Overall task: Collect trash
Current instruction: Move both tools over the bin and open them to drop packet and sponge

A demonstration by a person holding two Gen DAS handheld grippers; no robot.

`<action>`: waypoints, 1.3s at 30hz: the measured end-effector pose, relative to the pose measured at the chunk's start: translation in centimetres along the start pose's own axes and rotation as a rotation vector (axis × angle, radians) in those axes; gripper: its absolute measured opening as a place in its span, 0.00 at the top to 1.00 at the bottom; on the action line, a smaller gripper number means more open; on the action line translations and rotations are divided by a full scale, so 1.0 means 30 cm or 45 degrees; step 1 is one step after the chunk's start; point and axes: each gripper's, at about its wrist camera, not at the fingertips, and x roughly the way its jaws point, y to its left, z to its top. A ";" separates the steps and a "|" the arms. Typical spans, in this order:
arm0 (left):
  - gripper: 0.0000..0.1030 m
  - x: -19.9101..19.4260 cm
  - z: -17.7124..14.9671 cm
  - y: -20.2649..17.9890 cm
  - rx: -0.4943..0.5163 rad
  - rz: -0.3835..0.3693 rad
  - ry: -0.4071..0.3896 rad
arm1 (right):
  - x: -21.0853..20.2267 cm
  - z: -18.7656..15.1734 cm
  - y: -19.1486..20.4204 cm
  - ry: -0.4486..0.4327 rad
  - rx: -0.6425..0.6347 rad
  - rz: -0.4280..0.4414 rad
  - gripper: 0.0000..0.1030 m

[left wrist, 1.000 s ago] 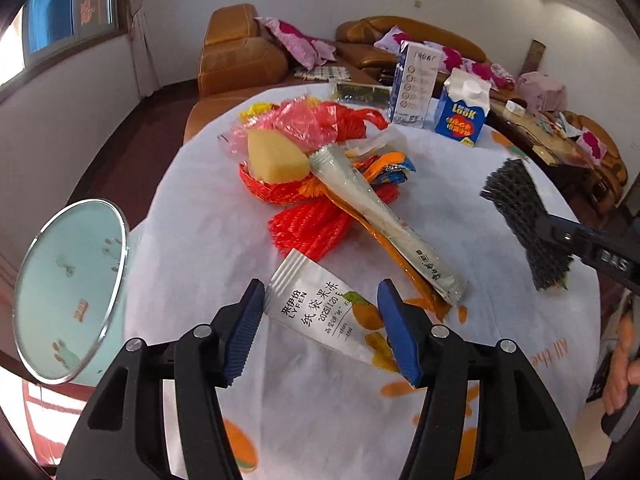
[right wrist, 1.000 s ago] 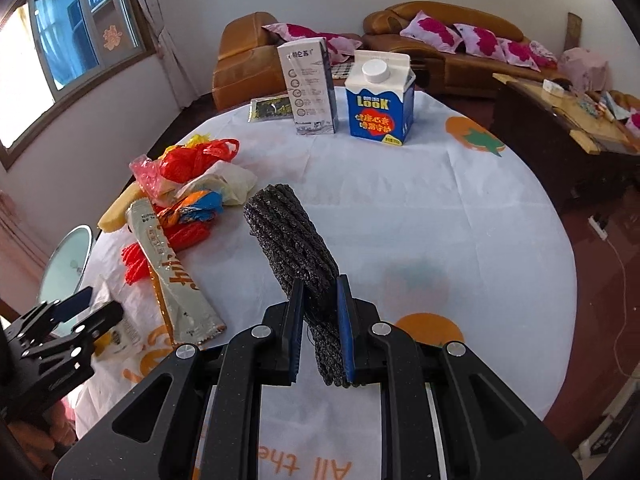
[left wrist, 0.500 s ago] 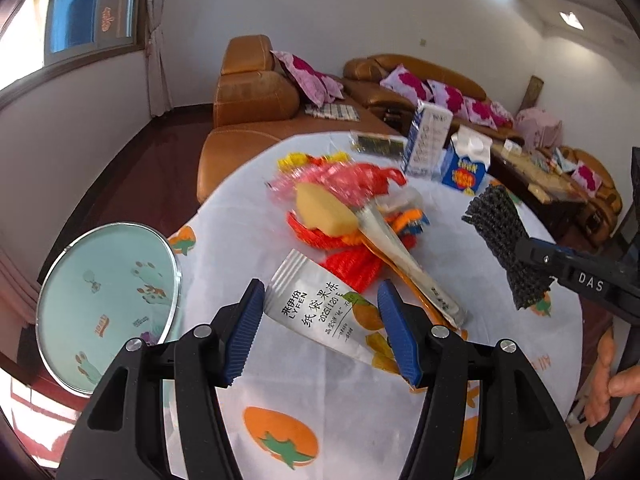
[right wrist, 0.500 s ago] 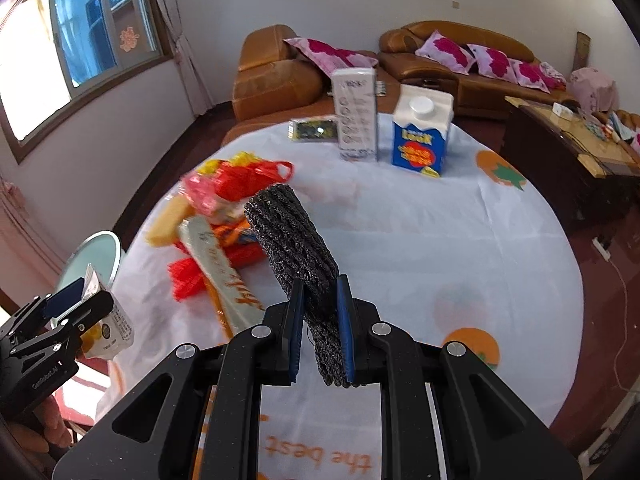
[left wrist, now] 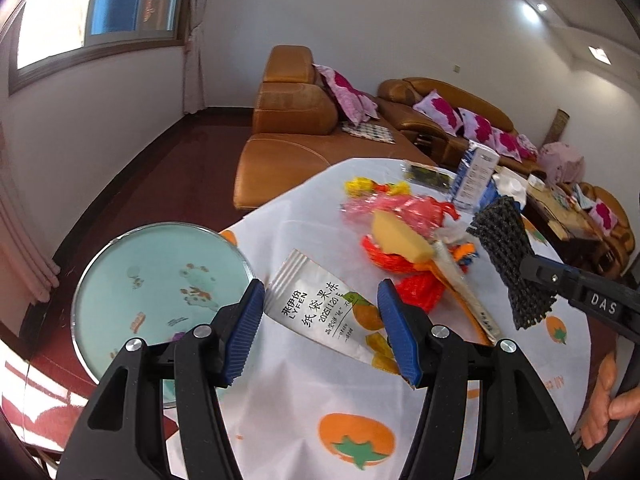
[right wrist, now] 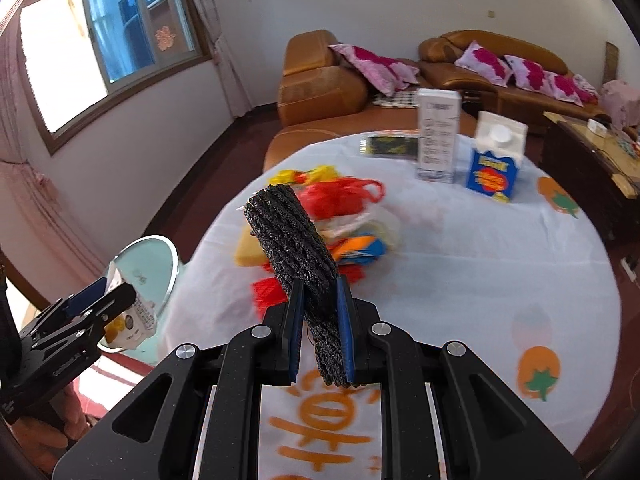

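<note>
A white drink pouch [left wrist: 308, 308] with printed oranges spans the blue pads of my left gripper [left wrist: 320, 300], which is shut on it, above the table's near edge. From the right wrist view the left gripper [right wrist: 108, 292] carries the pouch [right wrist: 132, 320] over a round pale-green disc [right wrist: 148, 260]. My right gripper [right wrist: 320, 284] is shut on a black foam net sleeve [right wrist: 288, 232] that sticks up and forward out of the jaws. The left wrist view shows the sleeve [left wrist: 508, 248] and right gripper [left wrist: 536, 272] at the right.
A pile of red net bags [left wrist: 404, 280], a yellow sponge [left wrist: 400, 236] and a long wrapper [left wrist: 464, 292] lies on the white-clothed round table [right wrist: 480, 264]. Two cartons [right wrist: 496, 156] stand at its far side. The disc [left wrist: 160, 280] sits low at the left; brown sofas [right wrist: 320, 88] behind.
Both grippers have drawn back and up from the table with their loads. The trash pile looks farther off, and the pale-green disc has come nearer to the left gripper.
</note>
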 end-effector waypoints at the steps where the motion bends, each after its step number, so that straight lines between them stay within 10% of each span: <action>1: 0.44 -0.001 0.001 0.012 -0.006 0.003 0.000 | 0.007 0.001 0.014 0.004 -0.004 0.007 0.83; 39: 0.43 0.073 -0.042 0.547 -0.206 0.313 0.078 | 0.425 0.010 0.654 0.259 -0.125 0.274 0.83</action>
